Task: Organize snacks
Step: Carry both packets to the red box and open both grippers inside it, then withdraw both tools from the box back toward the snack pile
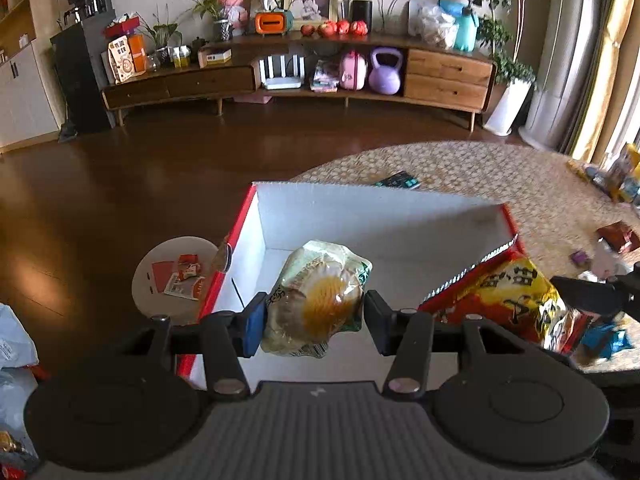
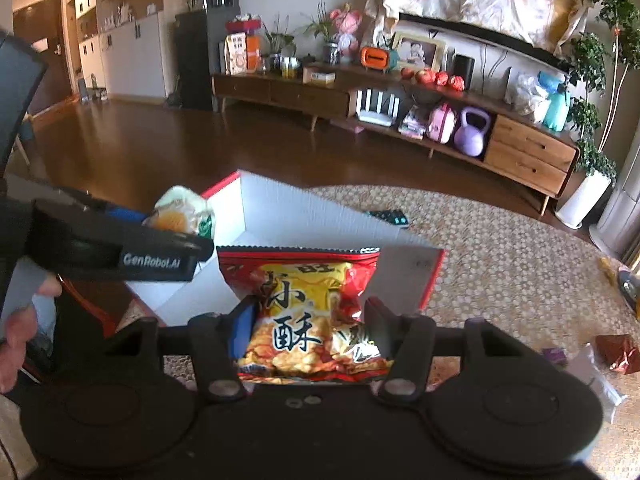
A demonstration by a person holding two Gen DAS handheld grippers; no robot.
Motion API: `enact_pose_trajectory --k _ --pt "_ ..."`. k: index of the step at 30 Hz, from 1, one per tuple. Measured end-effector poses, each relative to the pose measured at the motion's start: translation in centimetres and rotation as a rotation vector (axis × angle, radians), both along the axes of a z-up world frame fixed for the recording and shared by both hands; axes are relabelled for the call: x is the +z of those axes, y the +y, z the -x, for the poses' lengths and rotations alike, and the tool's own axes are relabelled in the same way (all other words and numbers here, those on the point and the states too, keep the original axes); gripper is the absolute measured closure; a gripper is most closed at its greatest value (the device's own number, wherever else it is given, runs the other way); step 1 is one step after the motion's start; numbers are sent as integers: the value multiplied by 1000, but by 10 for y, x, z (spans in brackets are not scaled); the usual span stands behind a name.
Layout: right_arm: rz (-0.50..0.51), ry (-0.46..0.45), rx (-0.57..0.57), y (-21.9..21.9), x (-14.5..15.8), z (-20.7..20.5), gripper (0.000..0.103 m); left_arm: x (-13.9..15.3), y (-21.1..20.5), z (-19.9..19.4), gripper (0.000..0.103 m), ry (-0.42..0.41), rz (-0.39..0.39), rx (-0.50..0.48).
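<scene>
My left gripper (image 1: 314, 314) is shut on a clear-wrapped round pastry packet (image 1: 320, 300) and holds it over the open red box with white inside (image 1: 360, 216). My right gripper (image 2: 310, 322) is shut on a red and yellow crisp bag (image 2: 304, 308), held at the box's near right corner (image 2: 428, 276). The crisp bag also shows in the left wrist view (image 1: 516, 296), and the pastry packet in the right wrist view (image 2: 182, 212). The box interior looks bare where it shows.
The box sits on a round woven-top table (image 1: 480, 172) with a dark remote (image 1: 400, 180) behind it. Loose snack packets lie at the table's right (image 2: 616, 352). A small round stool with wrappers (image 1: 176, 272) stands left of the box. A TV cabinet (image 1: 320, 68) lines the far wall.
</scene>
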State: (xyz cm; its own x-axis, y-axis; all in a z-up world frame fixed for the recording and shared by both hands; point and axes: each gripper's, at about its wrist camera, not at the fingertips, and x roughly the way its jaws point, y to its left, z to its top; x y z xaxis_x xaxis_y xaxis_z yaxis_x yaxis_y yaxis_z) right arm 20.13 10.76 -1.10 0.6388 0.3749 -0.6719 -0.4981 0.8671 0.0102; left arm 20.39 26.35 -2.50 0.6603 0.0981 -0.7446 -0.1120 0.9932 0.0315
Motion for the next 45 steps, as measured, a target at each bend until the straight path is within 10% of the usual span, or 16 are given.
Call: enact_pose_trajectory --k 23,45 --pt "152 93 10 46 -73 -42 46 -73 0 -56 51 219 -44 -83" --pt "93 75 0 22 -46 -22 21 -48 -4 -30 29 148 -78 -84"
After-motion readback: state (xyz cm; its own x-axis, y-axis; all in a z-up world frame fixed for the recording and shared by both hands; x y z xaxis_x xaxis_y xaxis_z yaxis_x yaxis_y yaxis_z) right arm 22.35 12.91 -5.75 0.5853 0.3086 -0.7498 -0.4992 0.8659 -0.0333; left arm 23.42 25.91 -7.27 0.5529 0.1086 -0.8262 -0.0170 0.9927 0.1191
